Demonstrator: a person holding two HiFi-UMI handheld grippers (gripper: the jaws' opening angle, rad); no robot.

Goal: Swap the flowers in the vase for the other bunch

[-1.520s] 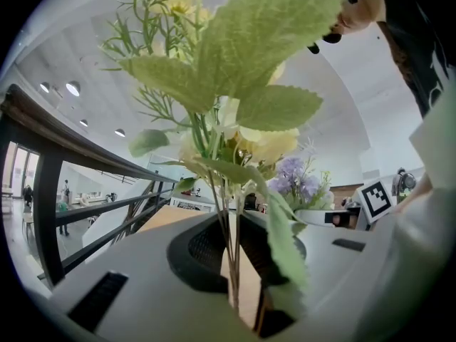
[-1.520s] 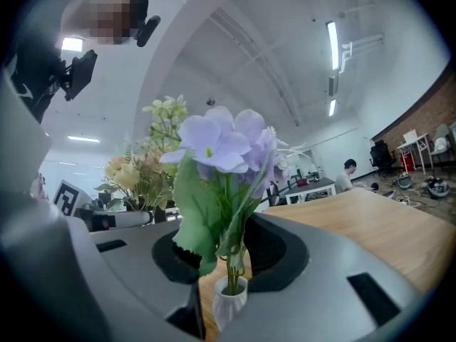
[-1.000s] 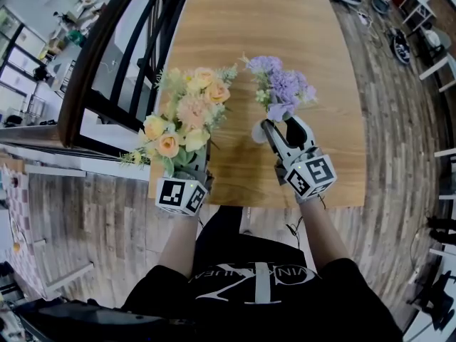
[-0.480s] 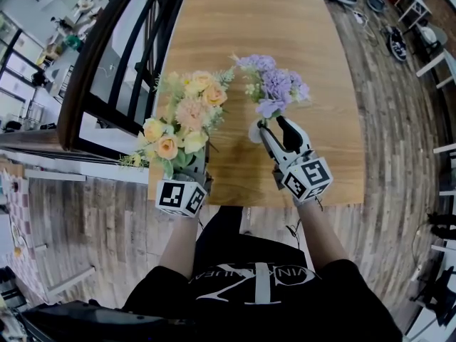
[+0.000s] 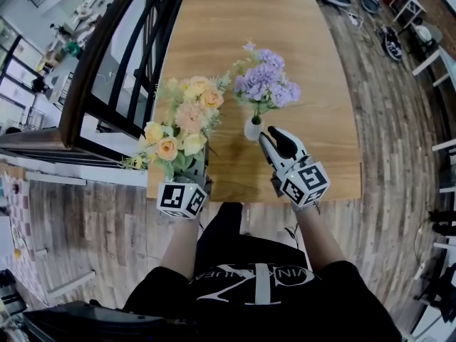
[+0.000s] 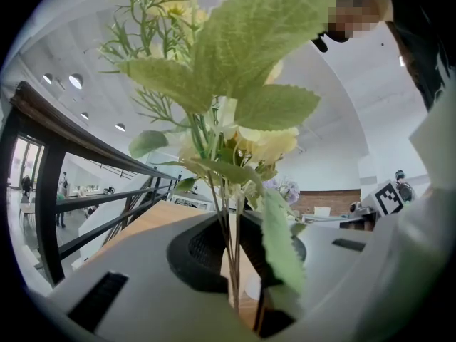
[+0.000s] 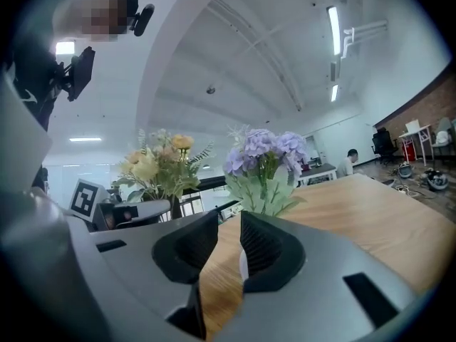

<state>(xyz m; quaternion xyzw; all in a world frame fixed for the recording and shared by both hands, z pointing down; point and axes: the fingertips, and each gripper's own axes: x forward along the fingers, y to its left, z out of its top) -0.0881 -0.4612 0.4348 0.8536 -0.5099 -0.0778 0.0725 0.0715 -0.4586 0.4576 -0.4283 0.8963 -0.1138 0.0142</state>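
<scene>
Two bunches in play, head view first. The purple bunch [image 5: 262, 84] stands upright in the small white vase [image 5: 252, 129] around the middle of the wooden table [image 5: 285, 34]. The yellow bunch [image 5: 182, 123] is held up over the table's near left corner by the left gripper [image 5: 194, 169], well apart from the vase. The right gripper [image 5: 276, 138] sits just beside the vase on the near side, tips not touching it. My read: the swap itself looks done, purple in and yellow out, and the step in hand is the right gripper letting go and clearing off. The next move likely calls for laying the yellow bunch down on bare table without knocking the vase.

Left gripper view: jaws nearly together, pinched on the thin green stems [image 6: 229, 262] of the yellow bunch. Leaves and blooms rise straight up in front of the camera.

Right gripper view: jaws have just been closing and now stand about half apart, with nothing between the ribbed pads [image 7: 265, 251]. A sliver of white vase shows through the gap just ahead, the purple bunch above it, the yellow bunch off to the left.
</scene>
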